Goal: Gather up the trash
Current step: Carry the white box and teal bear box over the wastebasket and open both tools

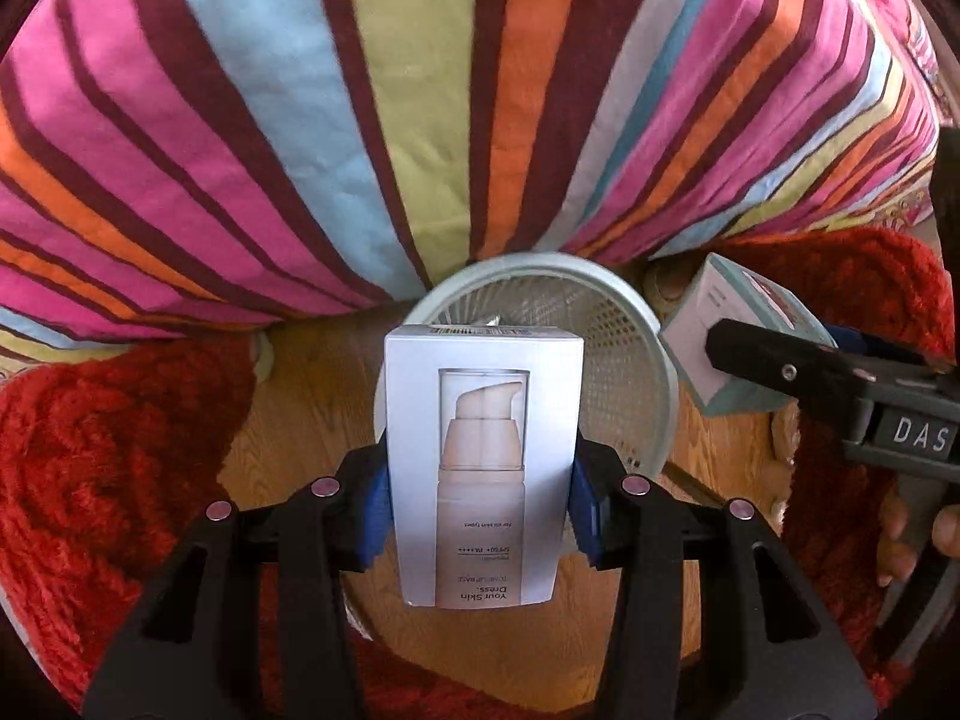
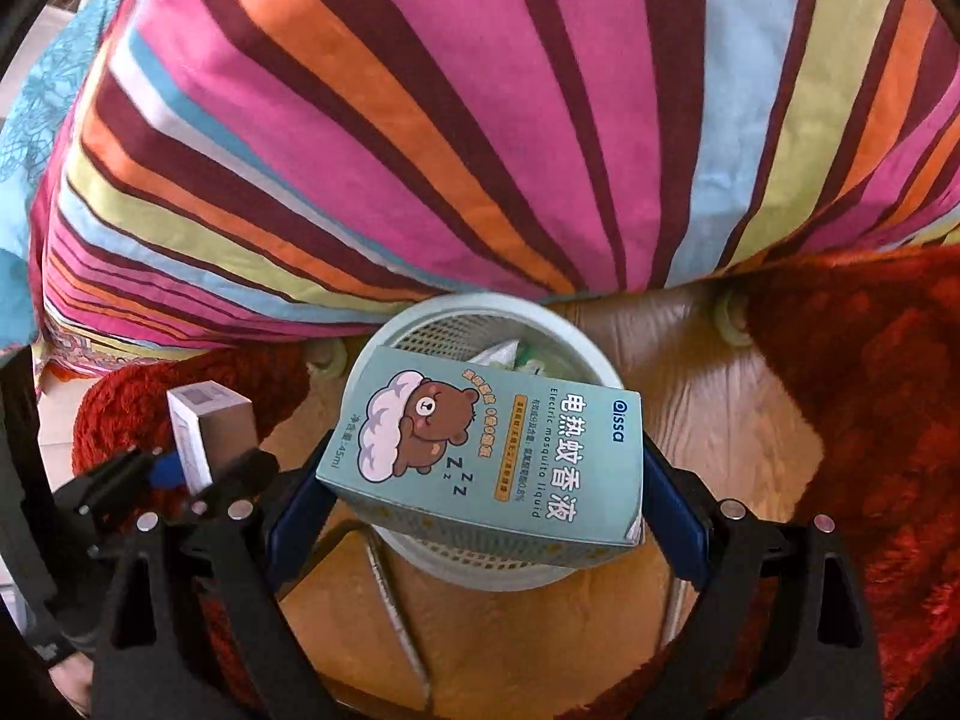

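- L gripper (image 1: pixel 480 516) pinching tall white cardboard cosmetics box (image 1: pixel 483 456), blue pads on its two narrow sides; box long axis runs along the fingers, pointing down
- pale blue-green round mesh wastebasket (image 1: pixel 651 360) sits straight ahead of box tip, rim partly hidden behind it; drop path looks lined up
- R gripper (image 2: pixel 489 480) clamped wide on teal mosquito-liquid carton (image 2: pixel 486 450), long axis crosswise btwn the pads; carton over the basket mouth
- both close to basket; can't tell which is nearer

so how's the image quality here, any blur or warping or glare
Left wrist view: fisheye bends the striped bedding into an arch, dark vignette at the corners, white box sharp. Right wrist view: same bending, teal box print crisp, basket rim slightly soft, light glare on the wood floor.
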Available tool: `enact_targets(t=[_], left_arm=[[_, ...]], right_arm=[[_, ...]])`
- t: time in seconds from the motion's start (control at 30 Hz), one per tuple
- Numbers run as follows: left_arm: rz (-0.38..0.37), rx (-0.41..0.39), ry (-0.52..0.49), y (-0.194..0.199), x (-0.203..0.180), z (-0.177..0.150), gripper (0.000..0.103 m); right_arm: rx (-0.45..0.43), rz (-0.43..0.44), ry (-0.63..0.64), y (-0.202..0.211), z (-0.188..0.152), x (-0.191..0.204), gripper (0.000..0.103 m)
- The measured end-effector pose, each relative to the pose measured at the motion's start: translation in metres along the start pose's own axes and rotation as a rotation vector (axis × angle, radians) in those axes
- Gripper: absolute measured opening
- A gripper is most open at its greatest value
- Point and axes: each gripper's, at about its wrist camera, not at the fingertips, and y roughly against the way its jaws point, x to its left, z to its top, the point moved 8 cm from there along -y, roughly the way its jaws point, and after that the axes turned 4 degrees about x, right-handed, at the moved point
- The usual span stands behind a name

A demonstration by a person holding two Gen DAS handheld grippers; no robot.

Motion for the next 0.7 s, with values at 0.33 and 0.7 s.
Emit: enact_targets(t=[0.33,0.7], left_arm=[[-0.005,0.113,-0.01,-0.029,-0.003,-0.004,0.047],[-0.032,0.238,0.029,-0.06,-0.003,-0.009,0.047]], right_arm=[[0.129,0.053,-0.105,-0.032,-0.006,-0.008,0.087],[0.23,0.056,-0.189,-0.062,-0.009,-0.018,0.087]])
